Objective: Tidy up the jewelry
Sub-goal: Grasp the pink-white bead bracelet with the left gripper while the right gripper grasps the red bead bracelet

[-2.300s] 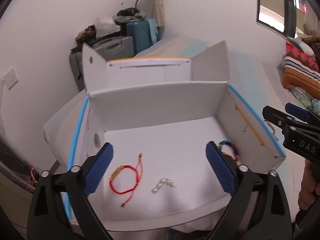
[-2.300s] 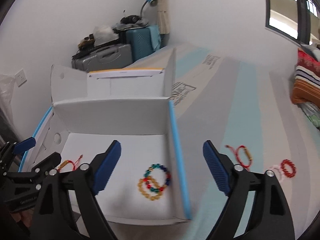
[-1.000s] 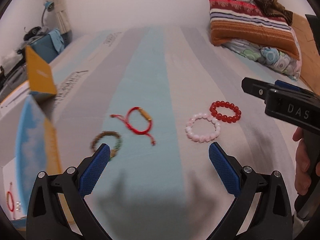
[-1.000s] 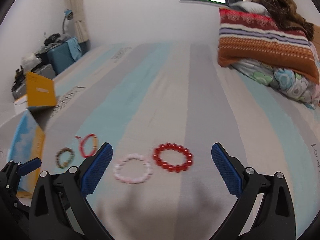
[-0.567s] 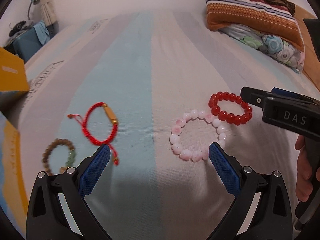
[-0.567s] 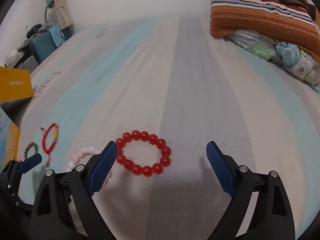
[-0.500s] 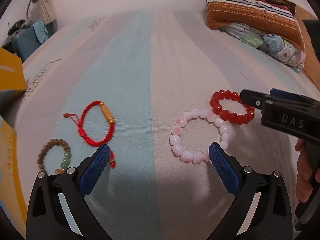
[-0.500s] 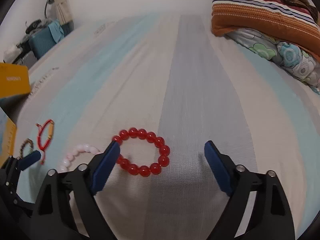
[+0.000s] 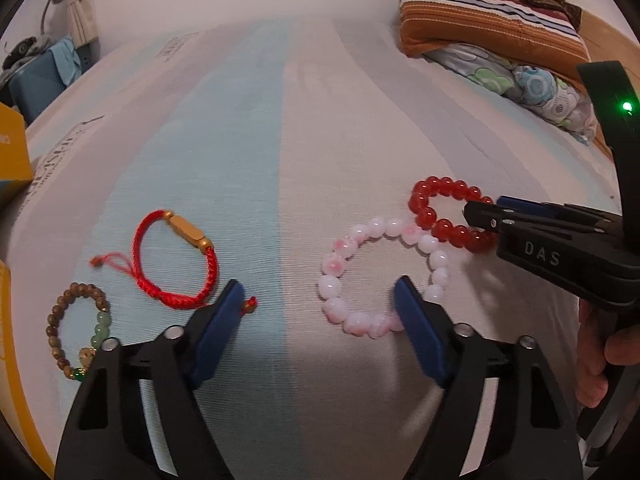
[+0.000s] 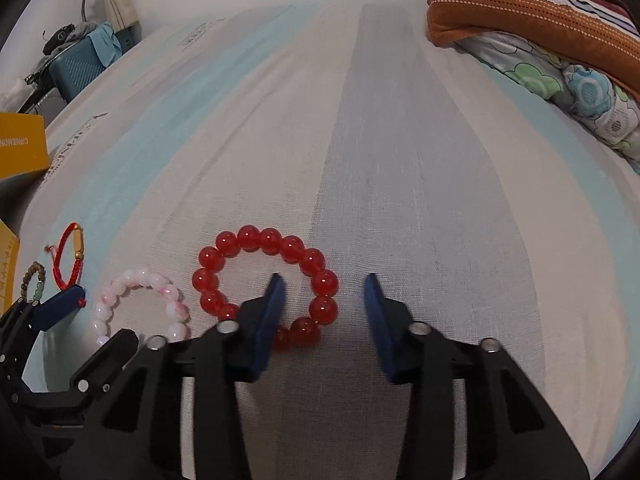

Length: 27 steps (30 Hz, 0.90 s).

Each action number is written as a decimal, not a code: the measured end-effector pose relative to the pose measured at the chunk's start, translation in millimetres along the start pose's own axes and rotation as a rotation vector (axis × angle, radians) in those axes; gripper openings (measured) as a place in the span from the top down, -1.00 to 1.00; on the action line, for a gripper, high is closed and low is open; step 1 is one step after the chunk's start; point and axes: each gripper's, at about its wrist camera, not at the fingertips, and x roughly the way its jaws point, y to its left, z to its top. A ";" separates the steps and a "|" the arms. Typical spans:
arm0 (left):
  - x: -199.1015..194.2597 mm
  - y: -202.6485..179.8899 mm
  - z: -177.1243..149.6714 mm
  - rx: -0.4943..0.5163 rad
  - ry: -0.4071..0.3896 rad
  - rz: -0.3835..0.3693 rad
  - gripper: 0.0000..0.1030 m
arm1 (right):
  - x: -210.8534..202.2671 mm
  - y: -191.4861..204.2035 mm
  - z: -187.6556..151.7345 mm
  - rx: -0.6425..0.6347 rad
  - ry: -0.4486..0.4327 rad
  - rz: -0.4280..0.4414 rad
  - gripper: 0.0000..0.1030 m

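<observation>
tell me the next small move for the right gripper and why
Probably close the right gripper on the red bead bracelet. Its jaws are open, with one finger inside the ring and the other outside, so the near beads lie between them, flat on the bedsheet.

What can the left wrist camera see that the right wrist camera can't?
Only the left wrist view shows the person's hand holding the right hand-held gripper, and that tool's green light.

Only the right wrist view shows the whole red bead bracelet, with one open blue finger inside its ring.

Both show the pink bead bracelet, the red cord bracelet, the brown bead bracelet, the striped blanket and the left hand-held gripper, open.
</observation>
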 end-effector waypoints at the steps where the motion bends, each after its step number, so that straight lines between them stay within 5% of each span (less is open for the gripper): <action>1: -0.3 -0.1 -0.6 -0.002 -0.002 -0.008 -0.33 | -0.1 0.1 -0.3 0.000 0.001 0.002 0.43; 8: -2.0 0.4 -1.5 0.001 -0.012 -0.009 -0.11 | -2.3 1.9 -1.6 -0.016 -0.002 -0.009 0.66; 18: -22.0 -10.1 3.3 0.055 -0.084 0.061 -0.53 | -2.9 -1.7 0.0 0.000 0.006 0.016 0.65; 27: 5.2 -13.7 23.1 0.119 -0.024 0.052 -0.51 | -0.7 -6.7 2.6 0.012 0.007 0.037 0.65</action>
